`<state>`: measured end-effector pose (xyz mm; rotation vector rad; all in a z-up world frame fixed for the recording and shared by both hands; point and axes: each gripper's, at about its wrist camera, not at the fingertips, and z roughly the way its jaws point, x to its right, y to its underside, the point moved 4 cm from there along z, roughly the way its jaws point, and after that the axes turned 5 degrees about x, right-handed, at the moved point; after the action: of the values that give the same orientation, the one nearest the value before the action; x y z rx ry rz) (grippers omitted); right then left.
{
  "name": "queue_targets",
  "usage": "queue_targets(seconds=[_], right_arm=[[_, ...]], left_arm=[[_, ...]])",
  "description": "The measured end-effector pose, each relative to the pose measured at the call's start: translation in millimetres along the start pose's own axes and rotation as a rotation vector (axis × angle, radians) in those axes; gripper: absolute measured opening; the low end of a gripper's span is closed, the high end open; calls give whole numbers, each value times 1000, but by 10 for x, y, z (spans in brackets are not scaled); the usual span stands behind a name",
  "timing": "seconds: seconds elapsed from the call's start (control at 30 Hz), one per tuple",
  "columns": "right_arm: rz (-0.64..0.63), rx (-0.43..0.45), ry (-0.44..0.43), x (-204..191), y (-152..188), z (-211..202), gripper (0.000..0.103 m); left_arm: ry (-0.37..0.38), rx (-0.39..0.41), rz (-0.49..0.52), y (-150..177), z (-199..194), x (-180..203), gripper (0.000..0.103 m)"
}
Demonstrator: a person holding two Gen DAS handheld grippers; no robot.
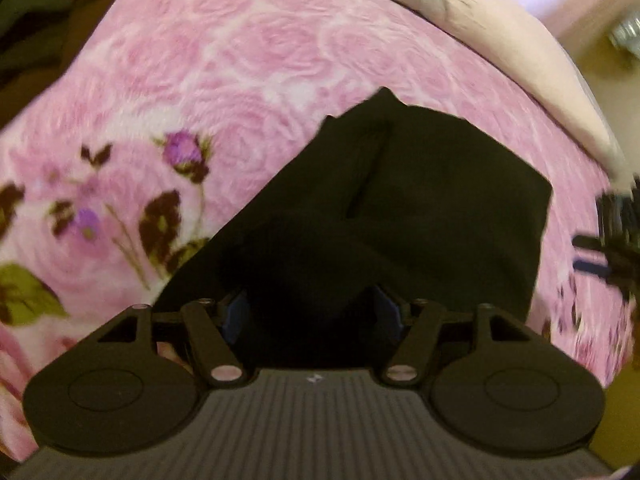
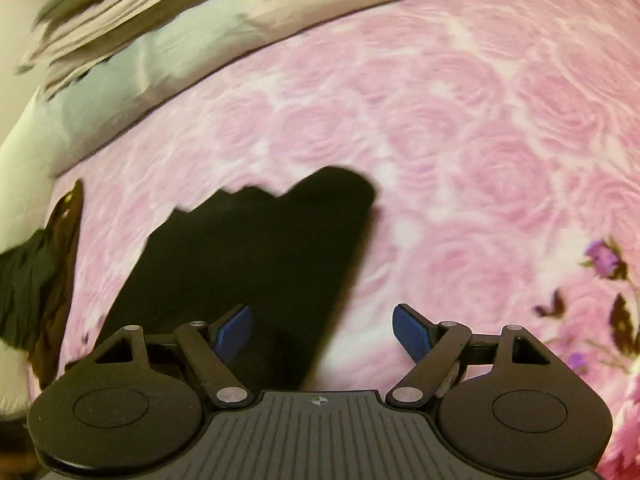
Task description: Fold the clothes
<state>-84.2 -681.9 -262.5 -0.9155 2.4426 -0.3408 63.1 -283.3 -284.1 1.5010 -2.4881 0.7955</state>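
Here the left gripper [image 1: 314,316] stands wide, its jaws either side of the black cloth [image 1: 420,208]; whether it pinches is unclear. The right gripper [image 2: 322,334] gapes, empty. Soft, light, limp: take a near corner.

the black garment [image 1: 400,208] reads as one flat dark mass in both views, so its folds, seams and kind cannot be told. in the left wrist view its near part covers the gap of the left claw [image 1: 314,314], hiding most of both blue pads and whether they pinch the cloth. the right claw [image 1: 612,240] is a blurred shape cut by the right edge. dark clothes [image 2: 44,280] are cut off at the right wrist view's left edge.
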Motion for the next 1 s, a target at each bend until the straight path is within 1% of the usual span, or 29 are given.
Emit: queue_targets(seconds=[0.03, 0.07, 0.1, 0.13, 0.17, 0.23, 0.27, 0.37, 0.4, 0.47, 0.5, 0.57, 0.63, 0.67, 0.73, 0.77, 0.8, 0.83, 0.87, 0.9, 0.93, 0.97, 1.0], right_arm=[[-11, -2, -5, 8, -31, 18, 81], [-46, -6, -27, -47, -35, 16, 81], [-86, -11, -54, -112, -34, 8, 81], [-126, -15, -80, -176, -32, 1, 81], [-183, -21, -109, -304, -31, 6, 81], [-308, -32, -183, -574, 16, 0, 81], [-379, -34, -231, -730, 37, 8, 81], [-611, -65, -384, -1236, 102, 133, 80], [-697, -89, -429, -1408, 145, 220, 80], [-897, -121, -481, -1755, 246, 419, 80], [-998, -136, -504, -1927, 297, 519, 80], [-1179, -174, -505, -2198, 373, 748, 80], [-1335, -183, -471, -2370, 374, 975, 80], [-1396, -187, -452, -2430, 351, 1095, 80], [-1472, -228, -403, -2472, 316, 1339, 80], [-1489, -262, -378, -2442, 303, 1455, 80], [-1501, -299, -353, -2399, 290, 1568, 79], [-1472, -348, -355, -2358, 274, 1662, 53], [-1426, -391, -354, -2321, 231, 1745, 18], [-1391, -393, -326, -2287, 194, 1774, 5], [-1367, -382, -311, -2275, 151, 1744, 0], [-1332, -372, -323, -2287, 91, 1669, 0], [-1314, -344, -336, -2331, 28, 1572, 0]], left_arm=[[5, 8, -22, -1, 18, 6, 42], [9, 18, -38, -4, 20, 17, 30], [14, 33, -33, -10, -35, 43, 19], [18, 48, -28, -17, -90, 69, 11], [26, 66, -28, -24, -163, 87, 11], [61, 125, -49, -6, -434, 53, 10], [57, 131, -45, 35, -498, 24, 10], [18, 99, -58, 229, -477, -138, 9], [6, 92, -83, 276, -430, -205, 9], [11, 111, -127, 324, -376, -296, 12], [16, 123, -147, 338, -356, -329, 15], [28, 145, -173, 346, -315, -370, 18], [47, 169, -191, 349, -310, -375, 30], [59, 173, -196, 353, -287, -375, 32], [81, 180, -206, 361, -241, -375, 31], [91, 182, -209, 363, -222, -375, 31], [94, 179, -207, 359, -215, -371, 25], [97, 177, -204, 355, -209, -368, 14], [100, 176, -200, 350, -211, -361, 10], [103, 188, -190, 341, -258, -343, 6], [106, 222, -177, 319, -357, -322, 6], [110, 255, -165, 297, -457, -301, 6], [110, 284, -156, 275, -546, -292, 6]])
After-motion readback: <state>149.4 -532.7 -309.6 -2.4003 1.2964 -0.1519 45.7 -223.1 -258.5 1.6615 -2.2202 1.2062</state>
